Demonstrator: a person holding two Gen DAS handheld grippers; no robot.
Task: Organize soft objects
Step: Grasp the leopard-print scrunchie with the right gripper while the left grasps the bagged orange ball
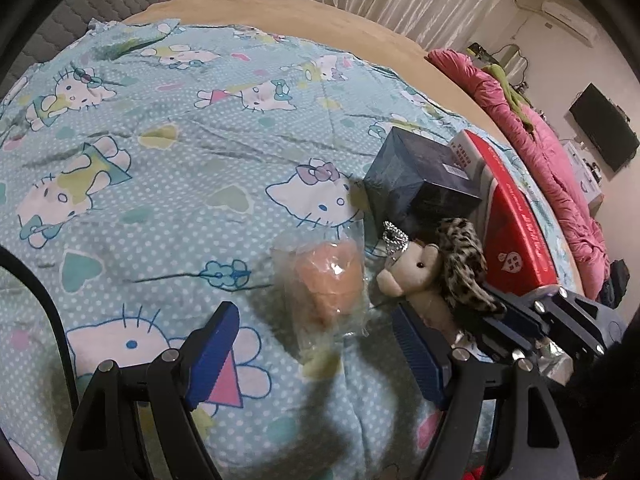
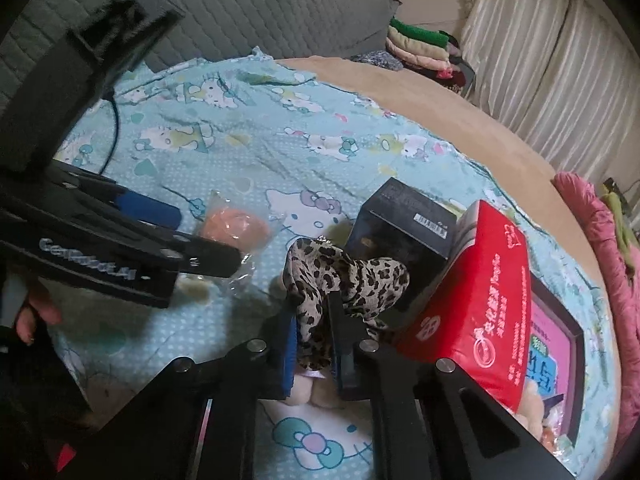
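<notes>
A small plush bear (image 1: 412, 272) in a leopard-print wrap (image 2: 344, 280) lies on the Hello Kitty bedsheet (image 1: 160, 168). My right gripper (image 2: 314, 324) is shut on the bear's leopard wrap; in the left wrist view it reaches in from the right (image 1: 500, 312). An orange soft toy in a clear plastic bag (image 1: 328, 280) lies just left of the bear; it also shows in the right wrist view (image 2: 232, 226). My left gripper (image 1: 316, 348) is open and empty, with the bagged toy between and just ahead of its fingers.
A dark blue box (image 1: 420, 180) and a red carton (image 1: 508, 216) stand right behind the bear. A pink-faced box (image 2: 552, 352) lies further right. A pink quilt (image 1: 552, 160) lies at the bed's right edge, and folded clothes (image 2: 420, 48) are stacked at the far end.
</notes>
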